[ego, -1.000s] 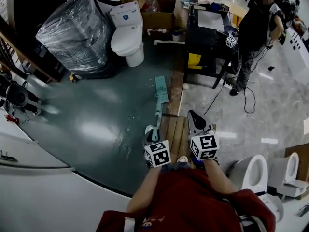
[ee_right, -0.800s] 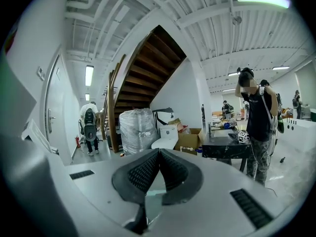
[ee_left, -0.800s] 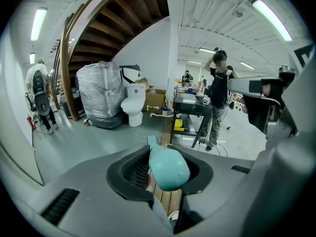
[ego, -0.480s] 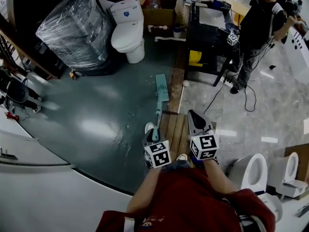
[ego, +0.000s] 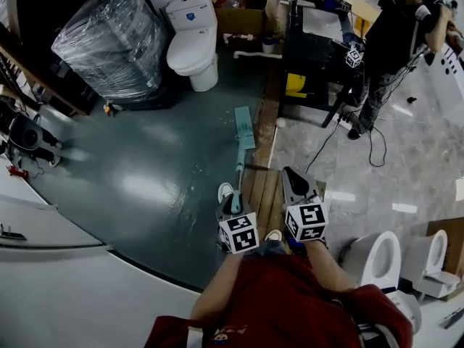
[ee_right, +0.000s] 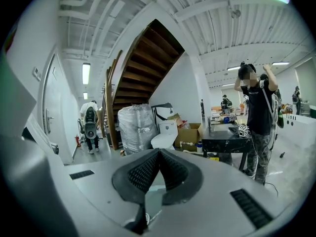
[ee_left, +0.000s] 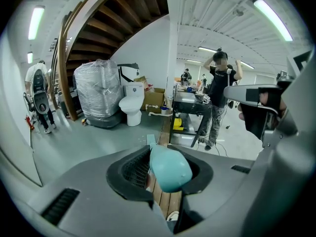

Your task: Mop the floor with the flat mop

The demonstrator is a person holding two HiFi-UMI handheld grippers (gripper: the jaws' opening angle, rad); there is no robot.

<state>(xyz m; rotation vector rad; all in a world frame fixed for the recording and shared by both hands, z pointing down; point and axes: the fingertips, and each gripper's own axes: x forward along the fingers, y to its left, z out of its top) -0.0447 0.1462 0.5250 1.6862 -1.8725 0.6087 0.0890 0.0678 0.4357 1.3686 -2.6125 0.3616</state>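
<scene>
Green floor [ego: 145, 172] | left gripper [ego: 229, 198] clamps flat mop [ego: 243, 127] | right gripper [ego: 290, 174] closed, empty | cardboard box [ego: 241, 29] contents unclear

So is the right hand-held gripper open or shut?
Shut: the right hand-held gripper has its jaws touching at the tips, nothing between them. The left hand-held gripper grips the mop handle.

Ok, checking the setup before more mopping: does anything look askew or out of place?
The mop head lies nearly in line with the handle, not across it, beside the wooden boards. A loose cable trails over the marble floor. The left gripper alone holds the handle.
</scene>
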